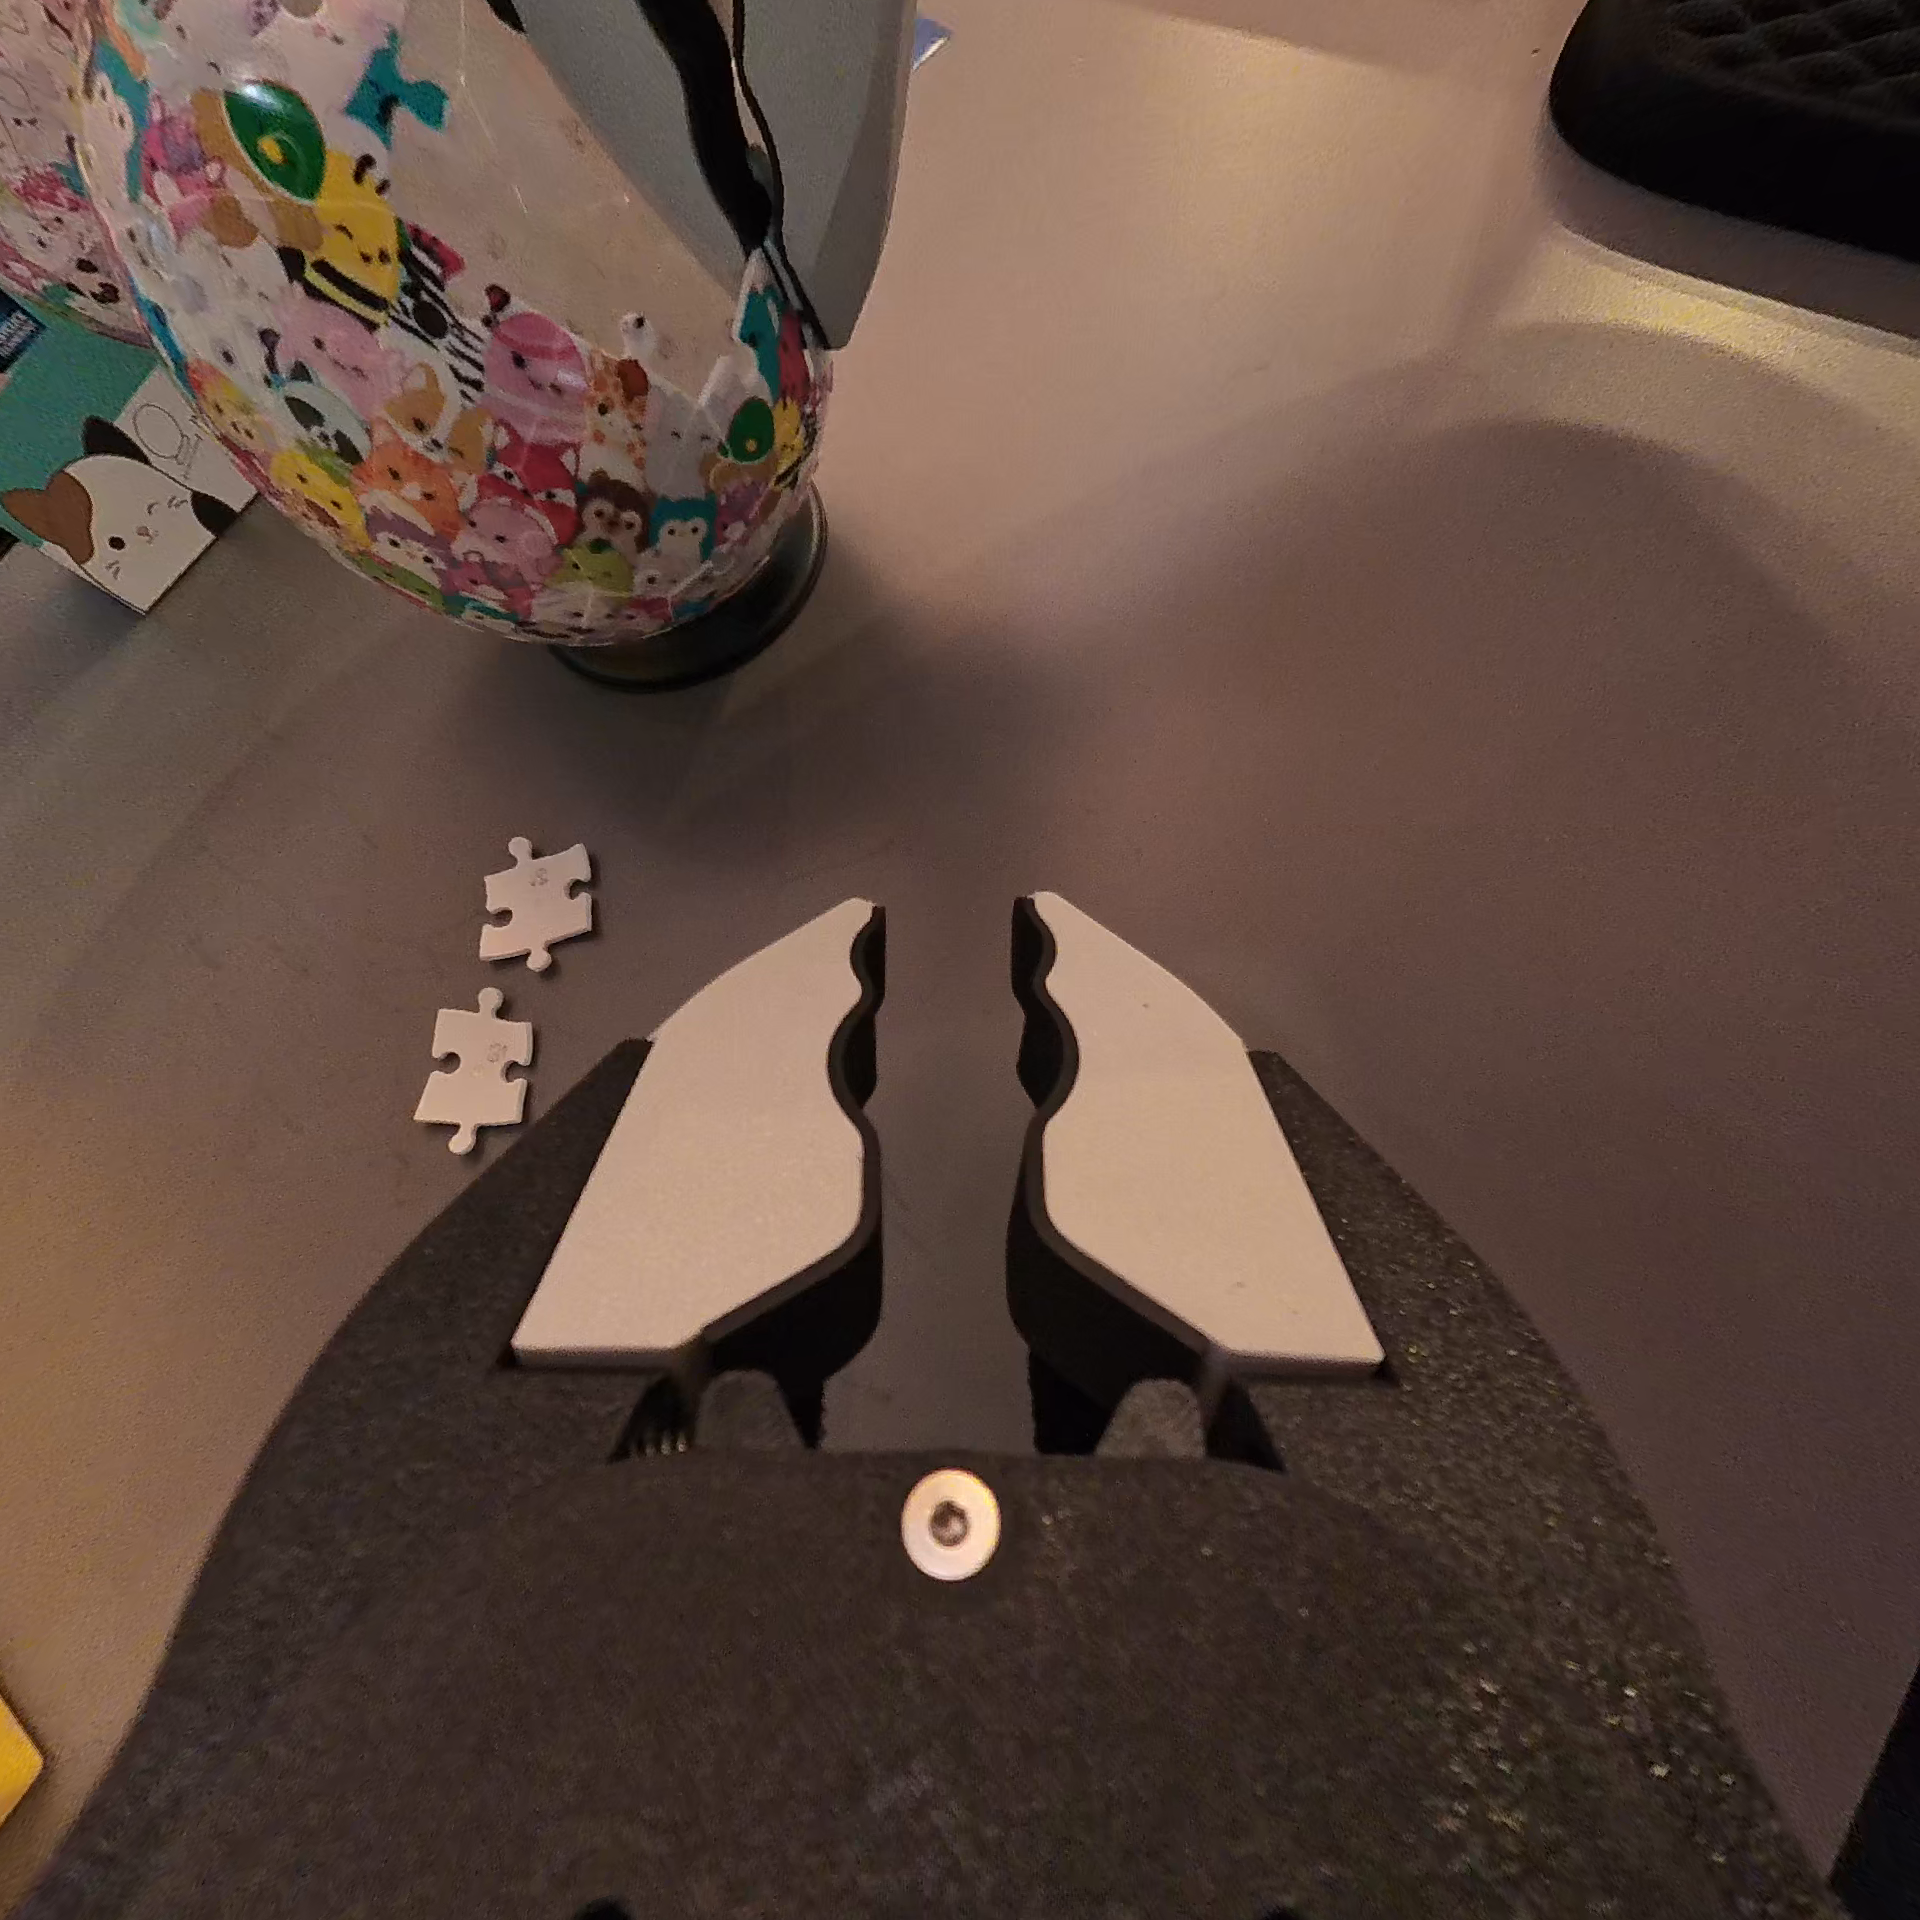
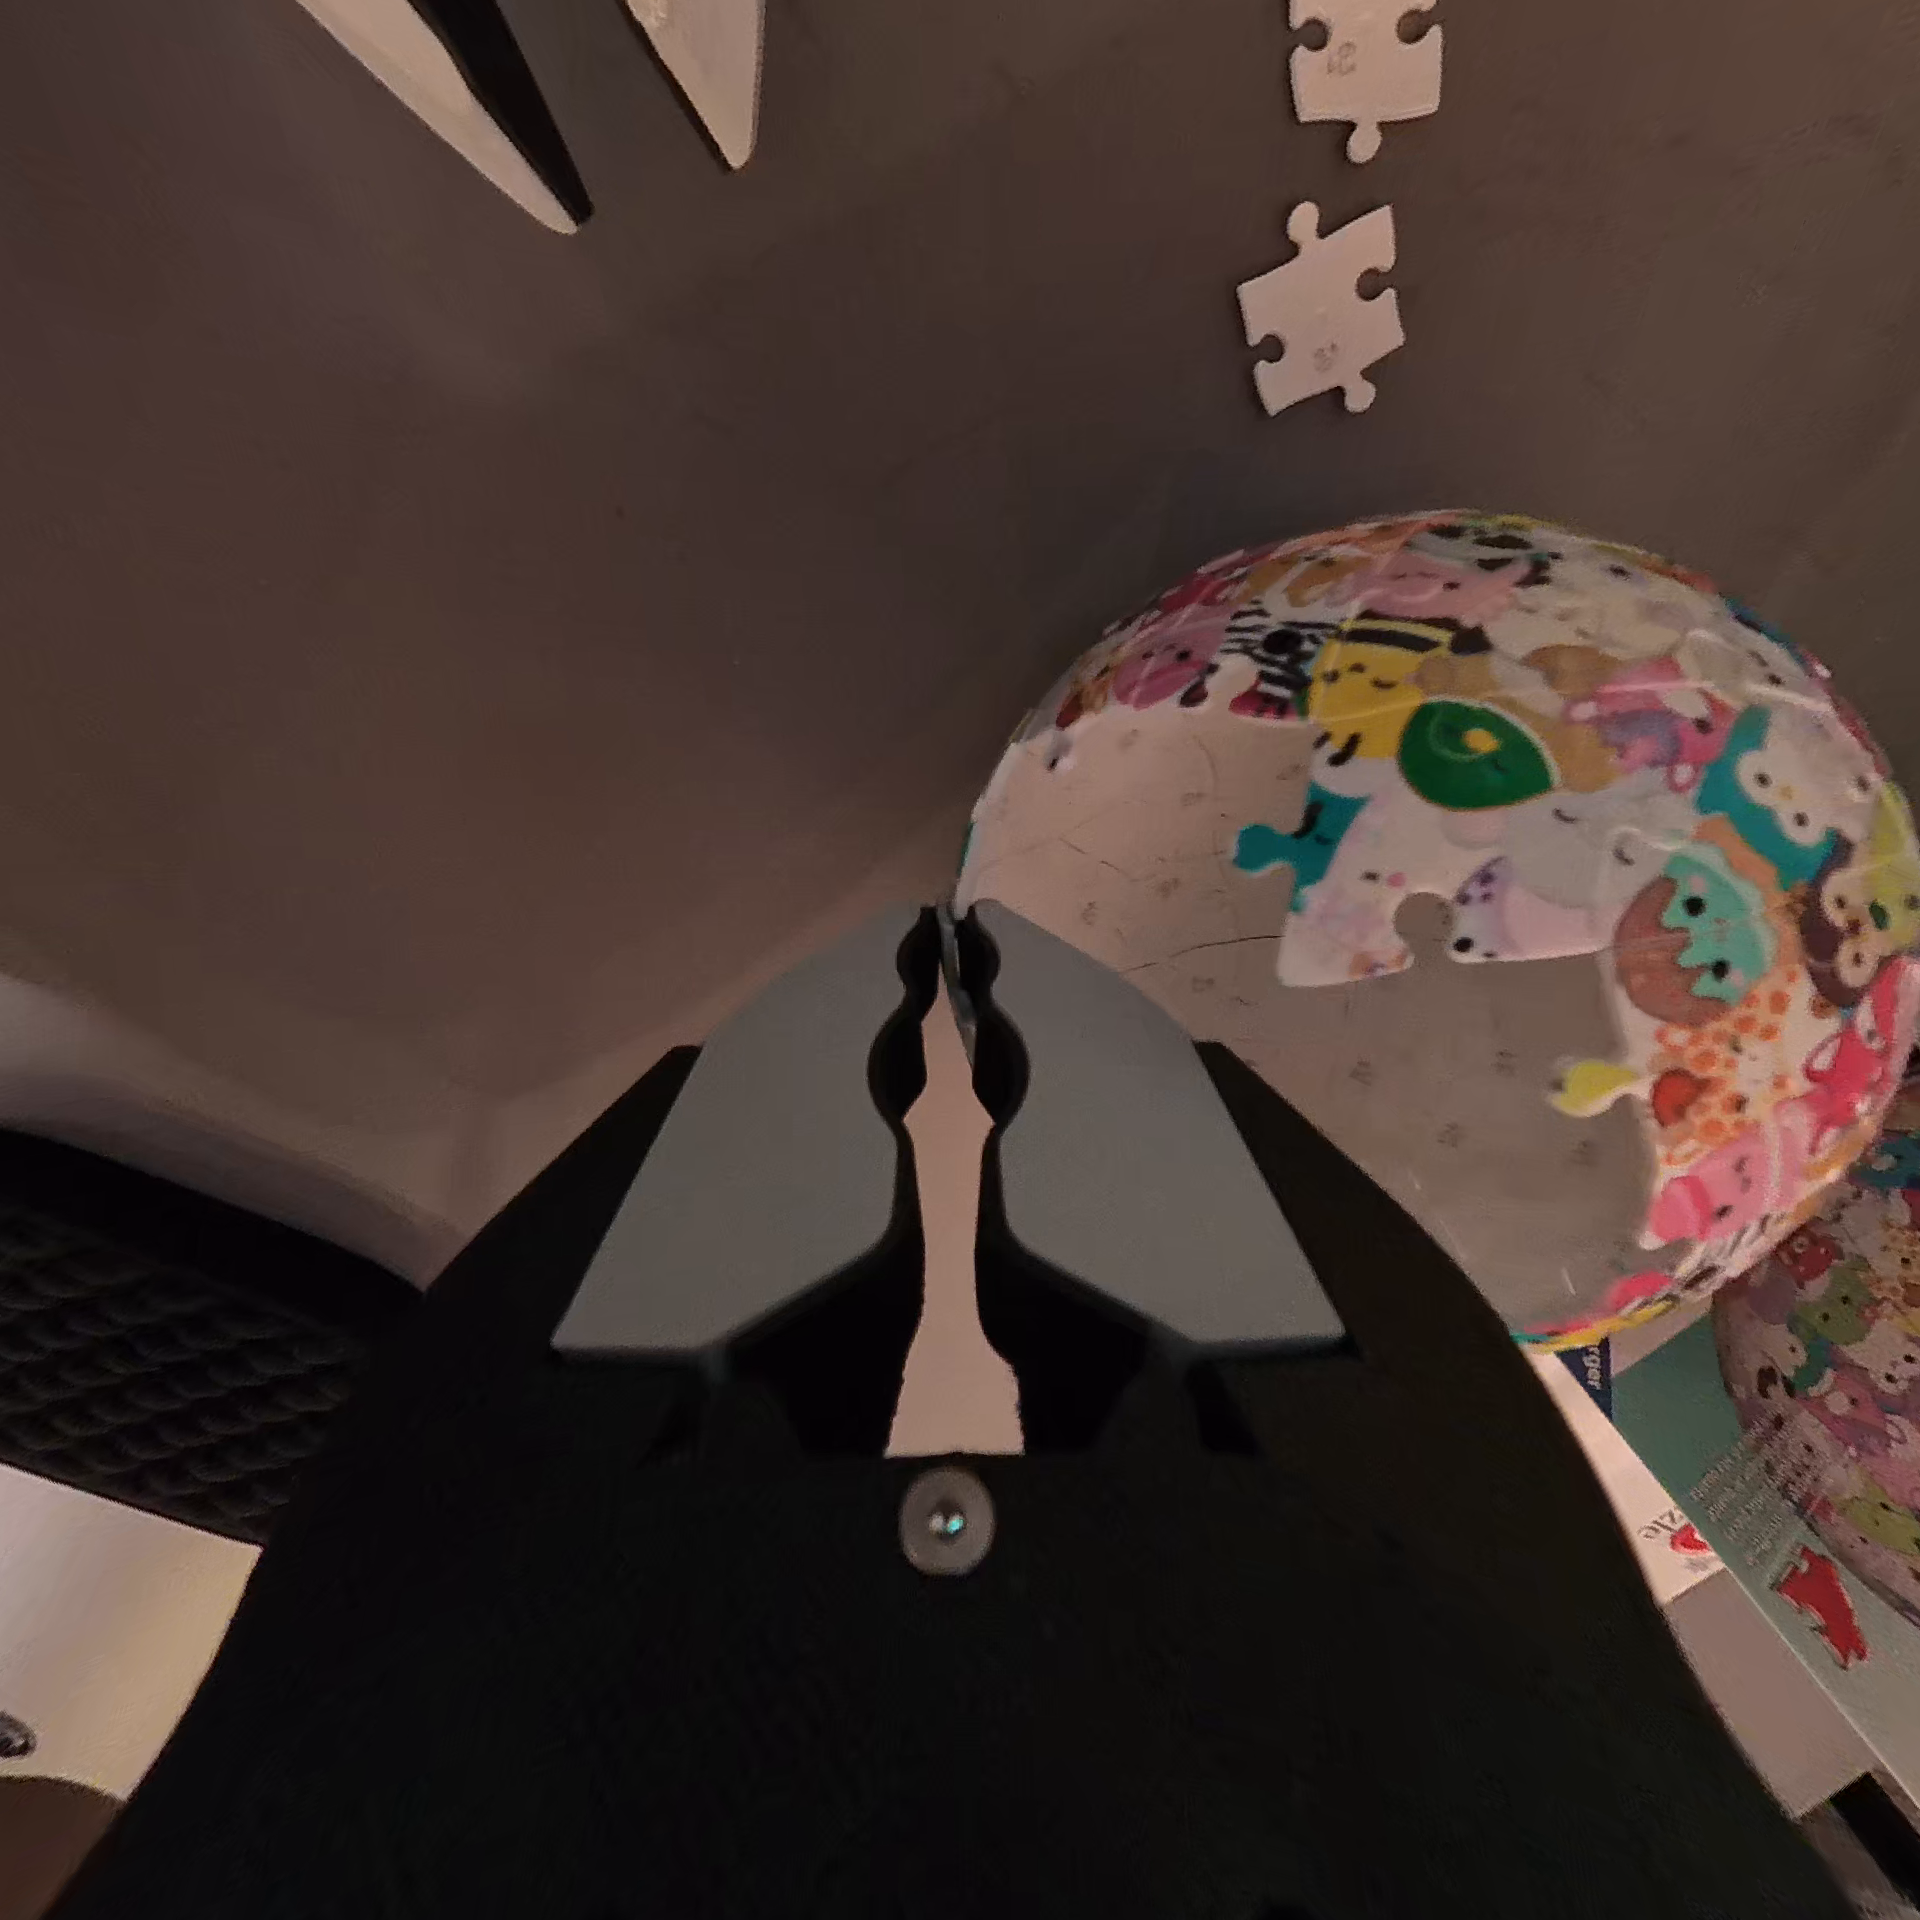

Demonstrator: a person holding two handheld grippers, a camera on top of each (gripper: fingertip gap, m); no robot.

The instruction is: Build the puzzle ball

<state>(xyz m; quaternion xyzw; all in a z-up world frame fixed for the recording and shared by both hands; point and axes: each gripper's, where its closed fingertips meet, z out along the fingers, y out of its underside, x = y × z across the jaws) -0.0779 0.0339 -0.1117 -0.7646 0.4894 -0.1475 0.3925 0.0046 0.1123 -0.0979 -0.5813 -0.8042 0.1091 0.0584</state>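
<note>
The colourful puzzle ball stands on a black ring stand at the upper left, with a bare gap in its shell. My right gripper is shut on a thin puzzle piece, held edge-on against the ball's rim. It also shows in the left wrist view. My left gripper is open and empty, low over the grey table. Two white face-down puzzle pieces lie just left of its fingers. They also show in the right wrist view.
The puzzle's box lies behind the ball and shows in the right wrist view. A black textured mat sits at the far right edge. A yellow object pokes in at the lower left. The left gripper's tips are roughly 12 cm from the right gripper's. The yellow object is about 25 cm from my left fingertips.
</note>
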